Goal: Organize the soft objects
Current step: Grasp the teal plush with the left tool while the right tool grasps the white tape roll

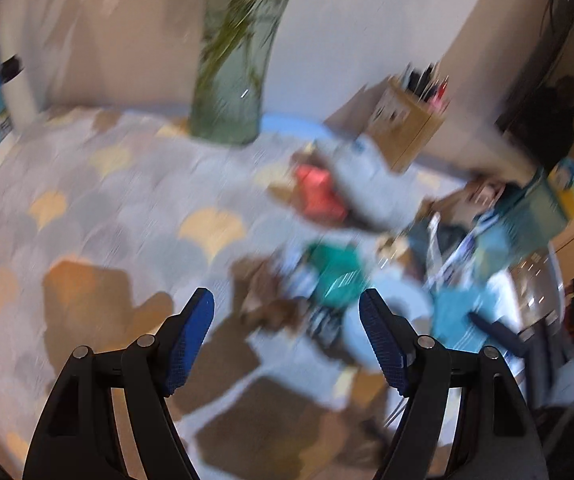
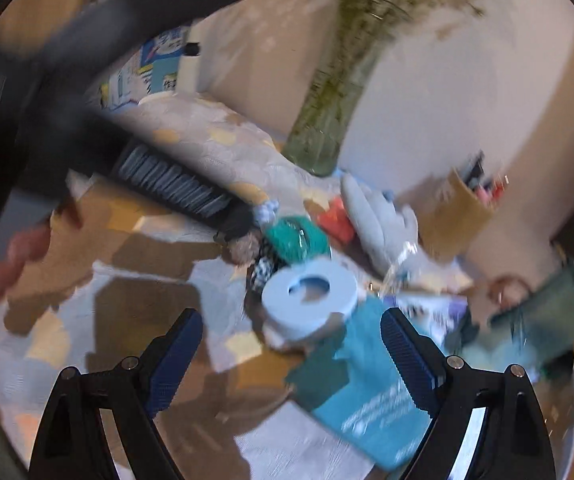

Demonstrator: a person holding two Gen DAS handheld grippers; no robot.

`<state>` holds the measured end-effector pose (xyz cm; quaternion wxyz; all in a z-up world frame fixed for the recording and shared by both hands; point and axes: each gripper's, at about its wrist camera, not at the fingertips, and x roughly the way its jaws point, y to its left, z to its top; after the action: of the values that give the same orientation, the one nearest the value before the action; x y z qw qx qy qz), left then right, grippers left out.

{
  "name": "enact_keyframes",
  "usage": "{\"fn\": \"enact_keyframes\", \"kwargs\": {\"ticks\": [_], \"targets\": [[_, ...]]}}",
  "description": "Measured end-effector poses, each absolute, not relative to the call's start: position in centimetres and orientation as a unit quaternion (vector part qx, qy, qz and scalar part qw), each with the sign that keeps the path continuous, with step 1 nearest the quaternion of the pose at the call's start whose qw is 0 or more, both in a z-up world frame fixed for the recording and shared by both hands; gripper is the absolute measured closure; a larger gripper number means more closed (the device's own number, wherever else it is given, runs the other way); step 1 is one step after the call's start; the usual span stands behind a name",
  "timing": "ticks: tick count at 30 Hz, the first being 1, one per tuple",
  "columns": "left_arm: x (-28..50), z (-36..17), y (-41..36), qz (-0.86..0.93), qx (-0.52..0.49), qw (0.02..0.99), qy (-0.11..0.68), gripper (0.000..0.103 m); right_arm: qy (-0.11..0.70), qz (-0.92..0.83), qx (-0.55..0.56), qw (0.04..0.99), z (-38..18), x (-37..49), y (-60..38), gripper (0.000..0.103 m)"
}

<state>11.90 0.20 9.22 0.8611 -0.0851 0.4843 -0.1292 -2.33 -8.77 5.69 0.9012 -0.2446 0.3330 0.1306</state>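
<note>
Right wrist view: both grippers, left gripper [image 1: 287, 330] and right gripper [image 2: 291, 346], gape empty above a jumbled pile of soft toys [image 2: 379, 224] on the patterned tablecloth [image 2: 215, 140], sorting seemingly unstarted.

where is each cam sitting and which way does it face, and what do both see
Left wrist: sits on the left claw, looks steeply down across the patterned tablecloth at the clutter pile; only its own open jaws show.
Right wrist: sits on the right claw, looks down at the pale blue ring-shaped thing and teal booklet; its open jaws, a dark sleeve and a hand show.
Shared: glass vase of green stems, grey plush toy, cardboard pen box.
</note>
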Motion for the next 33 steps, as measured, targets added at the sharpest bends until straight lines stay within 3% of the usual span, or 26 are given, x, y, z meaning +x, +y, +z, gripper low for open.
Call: {"fn": "enact_keyframes", "kwargs": {"ticks": [10, 14, 17, 18, 24, 33], "targets": [[16.8, 5.5, -5.6, -0.173, 0.028, 0.817, 0.549, 0.033, 0.314, 0.099, -0.316, 0.890, 3.0, 0.8, -7.2, 0.013], [17.2, 5.4, -5.3, -0.177, 0.008, 0.817, 0.549, 0.053, 0.326, 0.090, -0.320, 0.885, 2.3, 1.6, -7.1, 0.014], [17.2, 5.4, -5.0, -0.178, 0.010, 0.818, 0.546, 0.058, 0.349, 0.099, -0.312, 0.878, 1.8, 2.1, -7.4, 0.036], [17.1, 5.6, -4.8, -0.178, 0.006, 0.820, 0.544, 0.059, 0.349, 0.100, -0.313, 0.877, 1.9, 2.1, -7.4, 0.036], [16.3, 8.0, -2.1, -0.188, -0.050, 0.831, 0.521, 0.060, 0.329, 0.109, -0.315, 0.883, 3.2, 0.9, -7.5, 0.037], [10.5, 12.0, 1.4, -0.207, -0.053, 0.852, 0.478, 0.059, 0.298, 0.138, -0.268, 0.906, 7.7, -3.6, -8.7, 0.037]]}}
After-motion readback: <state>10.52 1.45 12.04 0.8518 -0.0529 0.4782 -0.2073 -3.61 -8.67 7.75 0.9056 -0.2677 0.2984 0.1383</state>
